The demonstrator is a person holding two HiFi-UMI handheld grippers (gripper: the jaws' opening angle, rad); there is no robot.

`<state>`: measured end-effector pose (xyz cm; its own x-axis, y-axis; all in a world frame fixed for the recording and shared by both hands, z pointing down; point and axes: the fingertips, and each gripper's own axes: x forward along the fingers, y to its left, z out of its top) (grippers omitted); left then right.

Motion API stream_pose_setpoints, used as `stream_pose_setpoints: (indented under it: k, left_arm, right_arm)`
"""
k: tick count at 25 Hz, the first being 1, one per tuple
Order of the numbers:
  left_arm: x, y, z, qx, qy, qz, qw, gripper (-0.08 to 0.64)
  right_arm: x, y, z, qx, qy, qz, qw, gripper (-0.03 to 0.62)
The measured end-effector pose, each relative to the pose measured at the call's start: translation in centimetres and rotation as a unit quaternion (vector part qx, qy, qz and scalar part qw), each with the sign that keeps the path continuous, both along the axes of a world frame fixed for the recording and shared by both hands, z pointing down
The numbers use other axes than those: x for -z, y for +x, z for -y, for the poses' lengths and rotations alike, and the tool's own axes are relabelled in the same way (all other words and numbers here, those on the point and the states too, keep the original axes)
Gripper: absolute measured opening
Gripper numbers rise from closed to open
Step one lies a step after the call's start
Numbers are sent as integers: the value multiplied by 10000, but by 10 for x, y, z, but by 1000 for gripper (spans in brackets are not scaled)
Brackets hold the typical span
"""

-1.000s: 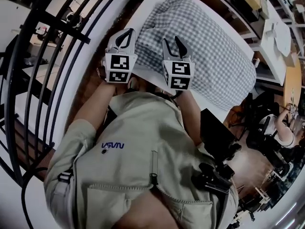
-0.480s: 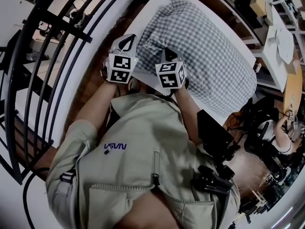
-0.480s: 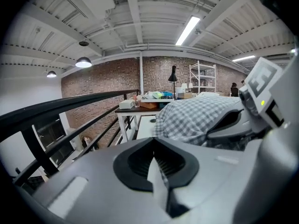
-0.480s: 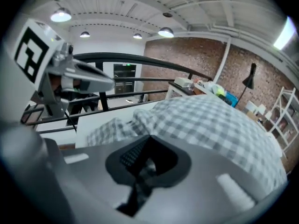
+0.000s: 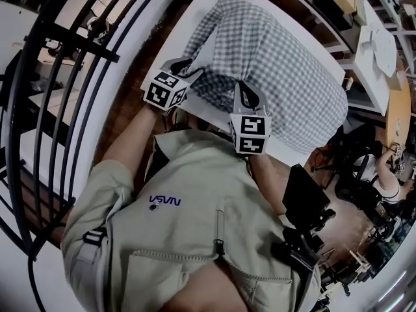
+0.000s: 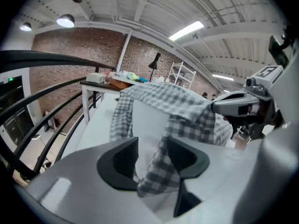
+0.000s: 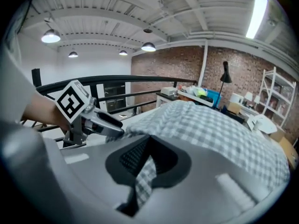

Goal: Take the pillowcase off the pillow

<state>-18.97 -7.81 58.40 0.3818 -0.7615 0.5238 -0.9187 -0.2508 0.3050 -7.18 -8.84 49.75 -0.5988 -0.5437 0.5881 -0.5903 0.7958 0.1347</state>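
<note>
A pillow in a grey checked pillowcase (image 5: pixel 286 64) lies on a white table (image 5: pixel 188 21). At its near end the case is peeled back and the white pillow (image 5: pixel 205 58) shows. My right gripper (image 5: pixel 246 97) is shut on the case's open hem (image 7: pixel 145 174) and holds it off the pillow. My left gripper (image 5: pixel 185 67) sits low at the pillow's near left corner. Its jaws have just been opening and stand apart, with a strip of checked cloth (image 6: pixel 161 164) hanging loosely between them. In the left gripper view (image 6: pixel 152 157) the white pillow (image 6: pixel 147 120) lies straight ahead.
A black curved railing (image 5: pixel 84 77) runs close along the table's left side. Cluttered desks (image 5: pixel 377 44) stand beyond the table at the right. Black equipment (image 5: pixel 305 200) sits by my right hip, and a person (image 5: pixel 390 181) sits at the far right.
The right gripper closed on the case's edge and drew it back toward me and to the right. The left gripper dropped toward the table's near edge, and more white pillow shows.
</note>
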Motion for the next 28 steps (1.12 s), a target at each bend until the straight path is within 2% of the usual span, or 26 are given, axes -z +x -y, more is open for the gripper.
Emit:
stream_pose_setpoints:
  k: [1, 3, 5, 8, 10, 12, 14, 15, 18, 19, 21, 23, 24, 25, 26, 28]
  left_arm:
    - [-8, 3, 0, -57, -136, -23, 9999, 216]
    - [-22, 5, 1, -65, -337, -92, 9994, 240]
    - [-26, 4, 3, 29, -433, -366, 9984, 252]
    - [-13, 1, 8, 224, -297, -987, 9944, 252]
    - [-5, -3, 11, 306, -197, -1252, 9915, 252]
    - [-9, -3, 12, 268, -342, -1289, 9907, 250]
    - [-22, 6, 12, 90, -659, -1196, 9906, 248]
    - [-27, 11, 12, 8, -782, -1165, 9901, 229]
    - [-17, 24, 12, -101, -780, -1259, 9889, 30]
    - [-10, 28, 12, -124, -720, -1316, 9886, 24]
    - [6, 37, 11, -193, -596, -1523, 9864, 20]
    - [20, 44, 9, -251, -514, -1778, 9824, 20]
    - [25, 48, 7, -283, -490, -1856, 9810, 20]
    - [30, 51, 5, -313, -471, -1903, 9801, 20]
    - [33, 53, 4, -319, -449, -1941, 9794, 20]
    - [41, 50, 2, -225, -375, -2079, 9772, 20]
  right_arm:
    - [-3, 3, -1, -3, -36, -19, 10000, 6]
    - [-9, 6, -5, 46, -105, -89, 9999, 6]
    - [-12, 7, -9, 99, -158, -152, 9997, 6]
    - [-17, 16, -8, 64, -228, -208, 9995, 6]
    - [-20, 23, -7, 11, -264, -225, 9994, 6]
    - [-21, 25, -7, -7, -281, -209, 9994, 6]
    - [-18, 23, -8, 14, -258, -169, 9995, 6]
    - [-17, 21, -8, 23, -247, -129, 9996, 6]
    - [-16, 15, -10, -45, -489, 257, 9985, 8]
    - [-19, 11, -14, -55, -763, 474, 9959, 24]
    - [-29, -3, -25, 14, -1419, 796, 9867, 203]
    - [-44, -16, -34, 98, -1693, 686, 9831, 229]
    - [-51, -19, -35, 108, -1632, 485, 9853, 229]
    - [-56, -20, -34, 85, -1498, 265, 9883, 200]
    - [-58, -17, -31, 46, -1351, 83, 9908, 57]
    - [-54, -11, -25, 21, -1163, -41, 9932, 31]
